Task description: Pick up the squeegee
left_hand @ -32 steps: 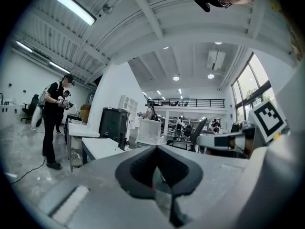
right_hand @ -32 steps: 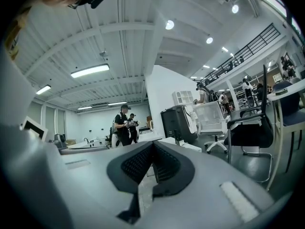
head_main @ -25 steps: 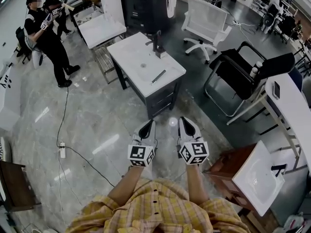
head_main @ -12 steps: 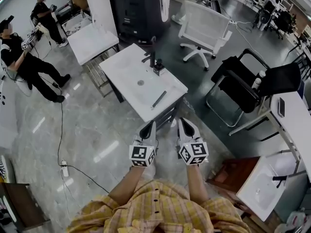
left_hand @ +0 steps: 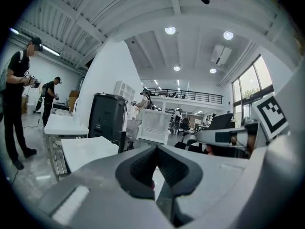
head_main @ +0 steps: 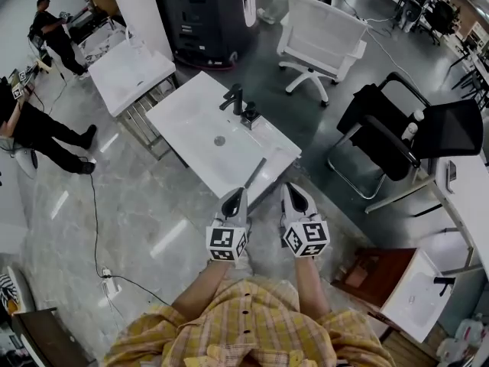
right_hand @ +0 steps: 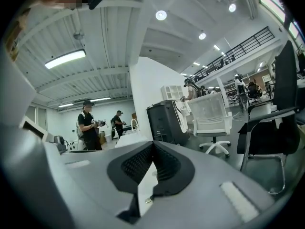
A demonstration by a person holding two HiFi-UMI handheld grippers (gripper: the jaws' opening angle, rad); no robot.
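The squeegee, a thin dark-grey bar, lies on the white sink counter near its front right edge. In the head view, my left gripper is held just short of the counter's front edge, its tip close below the squeegee's near end. My right gripper hangs beside it to the right, over the floor. In the left gripper view, the left gripper has its jaws together with nothing in them. The right gripper is likewise shut and empty in the right gripper view.
A black faucet and a drain sit on the counter. Behind stand a black cabinet, a white office chair and a second white table. Black chairs are right, people left, a wooden vanity lower right.
The person has walked toward the sink counter, so it and the squeegee now lie much closer to both grippers. The grippers stay side by side and shut.
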